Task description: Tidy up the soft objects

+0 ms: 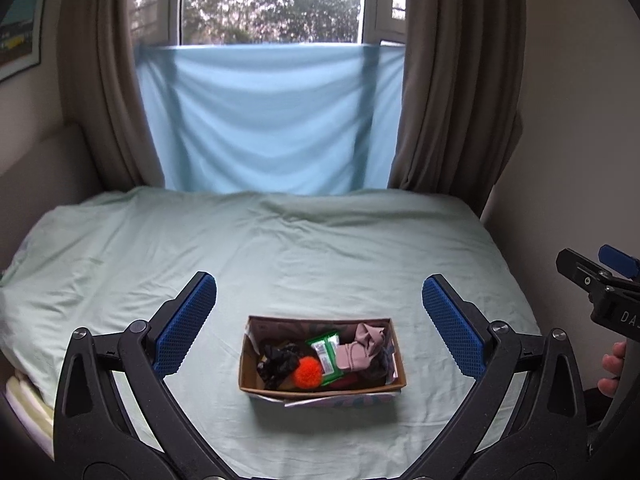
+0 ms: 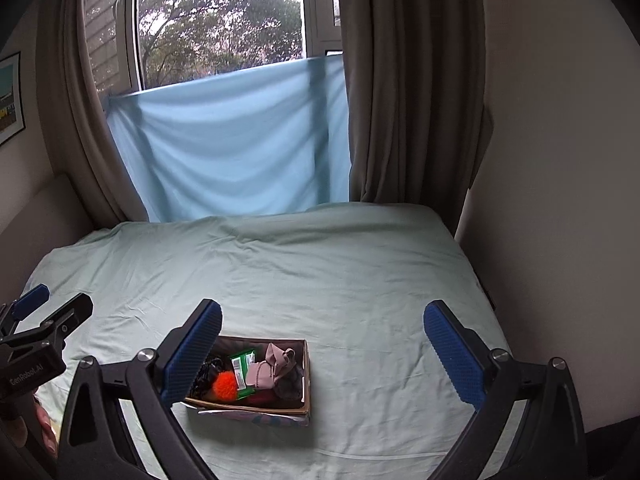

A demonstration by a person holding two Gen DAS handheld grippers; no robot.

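Note:
A small cardboard box (image 1: pixel 323 391) sits on the bed and holds an orange pom-pom (image 1: pixel 307 372), a black fabric bundle (image 1: pixel 278 361), a green packet (image 1: pixel 329 354) and a pink cloth (image 1: pixel 362 348). My left gripper (image 1: pixel 319 326) is open and empty, above and in front of the box. In the right wrist view the box (image 2: pixel 256 406) with the orange pom-pom (image 2: pixel 224 387) and pink cloth (image 2: pixel 272 366) lies low and left. My right gripper (image 2: pixel 322 350) is open and empty, to the right of the box.
The bed has a pale green sheet (image 1: pixel 280 248). A blue cloth (image 1: pixel 272 120) hangs over the window between brown curtains (image 1: pixel 452 100). A wall runs along the bed's right side (image 2: pixel 560 200). The right gripper's body shows at the left view's right edge.

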